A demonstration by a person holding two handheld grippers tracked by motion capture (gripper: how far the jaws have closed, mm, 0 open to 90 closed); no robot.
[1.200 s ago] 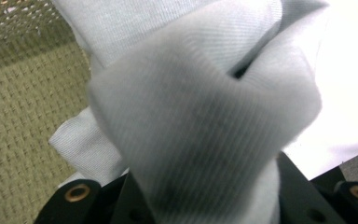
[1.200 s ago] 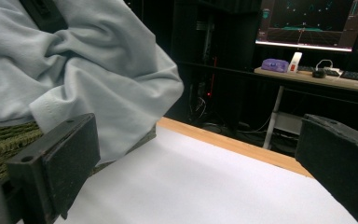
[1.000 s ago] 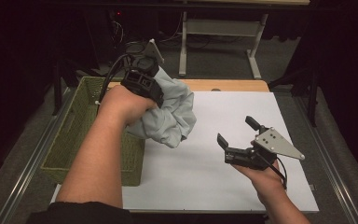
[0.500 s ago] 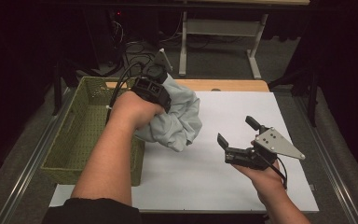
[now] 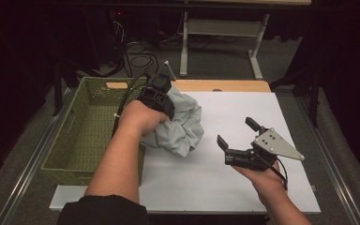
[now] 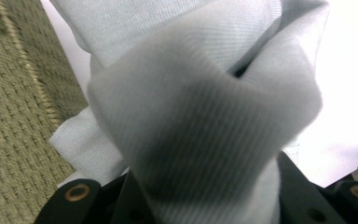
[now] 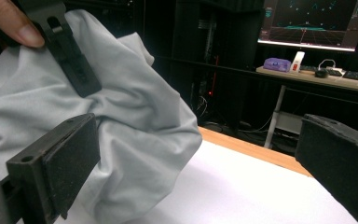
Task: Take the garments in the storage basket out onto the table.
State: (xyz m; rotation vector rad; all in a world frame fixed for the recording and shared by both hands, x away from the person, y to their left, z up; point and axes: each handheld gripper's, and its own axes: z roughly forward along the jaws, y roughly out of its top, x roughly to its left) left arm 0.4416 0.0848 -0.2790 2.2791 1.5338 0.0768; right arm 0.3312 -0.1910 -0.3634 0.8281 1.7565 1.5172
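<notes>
Left gripper [image 5: 161,101] is clamped on the bunched grey cloth [image 5: 180,126] over the counter's [image 5: 243,187] left edge beside the basket [image 5: 82,126]; right gripper [image 5: 236,136], spread and empty, faces the cloth's right side.

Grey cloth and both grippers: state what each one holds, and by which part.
The left gripper is shut on the bunched grey cloth, pinching a gathered fold near its top. The right gripper stands open beside it, holding nothing.

Black tool [image 5: 236,136] bears grey 3-cornered plate, black sleeve [image 5: 104,210].
</notes>
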